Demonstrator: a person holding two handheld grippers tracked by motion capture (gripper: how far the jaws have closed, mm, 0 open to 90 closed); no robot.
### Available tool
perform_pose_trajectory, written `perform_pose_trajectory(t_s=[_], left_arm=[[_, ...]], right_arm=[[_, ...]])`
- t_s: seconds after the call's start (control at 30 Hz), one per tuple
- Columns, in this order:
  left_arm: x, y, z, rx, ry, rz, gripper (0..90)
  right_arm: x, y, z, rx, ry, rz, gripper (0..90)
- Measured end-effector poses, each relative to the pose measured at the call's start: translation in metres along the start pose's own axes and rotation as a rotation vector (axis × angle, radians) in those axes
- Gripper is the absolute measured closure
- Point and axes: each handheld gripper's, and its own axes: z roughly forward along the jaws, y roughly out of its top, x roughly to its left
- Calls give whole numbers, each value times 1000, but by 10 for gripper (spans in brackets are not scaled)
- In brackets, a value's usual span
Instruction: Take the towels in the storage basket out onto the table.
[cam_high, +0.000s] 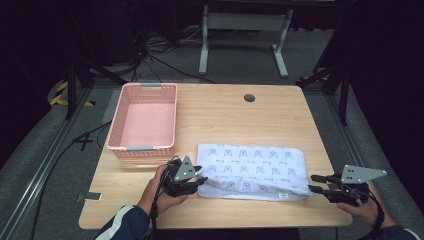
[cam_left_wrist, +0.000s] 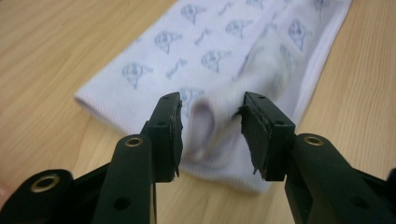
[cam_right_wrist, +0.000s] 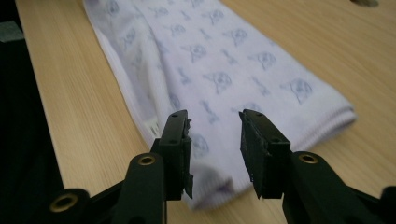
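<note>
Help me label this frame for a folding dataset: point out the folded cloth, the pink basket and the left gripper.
Folded cloth (cam_high: 252, 165), high view, on its printed top layer.
Pink basket (cam_high: 116, 123), high view, on its left wall.
Left gripper (cam_left_wrist: 210, 125), left gripper view, midway between its fingertips.

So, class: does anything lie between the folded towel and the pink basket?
Nothing visible does. Bare table separates the towel from the basket, which sits to its upper left with an empty floor.

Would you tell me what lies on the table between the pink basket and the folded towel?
Nothing: in the high view, only bare wooden tabletop separates the pink basket from the folded towel.
</note>
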Motion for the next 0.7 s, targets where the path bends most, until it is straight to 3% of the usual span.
perform_pose_trajectory(t_s=[0.03, 0.1, 0.17, 0.23, 0.33, 0.37, 0.5, 0.53, 0.6, 0.7], left_arm=[[1, 5, 2, -6, -14, -4, 566], [3, 10, 1, -29, 3, -3, 560], [5, 13, 2, -45, -26, -26, 555], [4, 11, 9, -10, -39, -32, 550], [-5, 2, 24, 87, -82, 25, 577], [-10, -2, 26, 96, -103, 48, 590], [-18, -14, 28, 179, -108, 78, 587], [-18, -19, 29, 192, -99, 61, 585], [-16, -26, 29, 157, -101, 7, 575], [-15, -26, 24, 136, -67, -16, 538]], right_arm=[[2, 6, 1, -1, 11, -9, 654], [5, 15, 6, 6, 4, -25, 688], [8, 18, 15, 19, 7, -23, 717], [11, 15, 25, 63, 20, -36, 722], [13, 4, 37, 140, 20, -37, 732], [14, 2, 37, 147, 28, -37, 727], [19, -13, 36, 185, 16, -27, 717], [20, -17, 38, 199, 8, -21, 717], [21, -23, 41, 216, -10, -13, 716], [22, -22, 42, 217, -21, -5, 714]])
